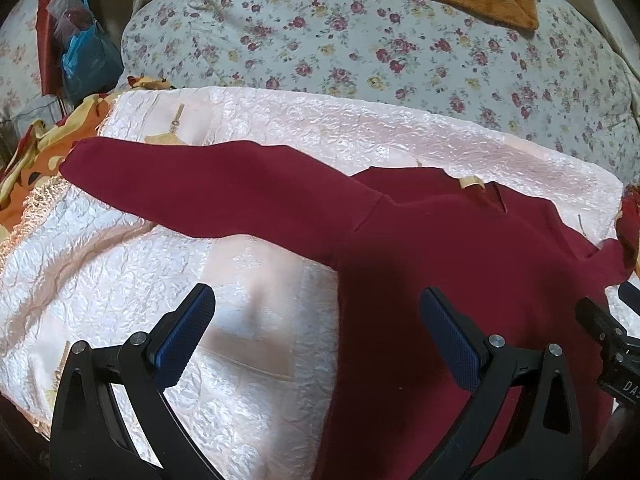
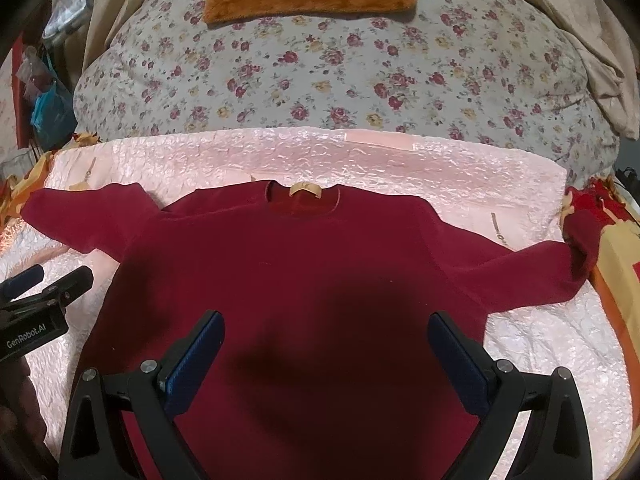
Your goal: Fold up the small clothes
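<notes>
Red sweater lying flat on pink quilt, sleeves spread, no fold started. Left gripper and right gripper hovering over it, jaws apart, gripping nothing.

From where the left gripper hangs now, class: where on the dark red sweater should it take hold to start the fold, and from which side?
Grip the cuff end of the left sleeve, coming in from the outer left. That sleeve lies flat and stretched away from the sweater body over the pink quilt, so its free edge is probably easy to pinch. The left gripper is open.
</notes>
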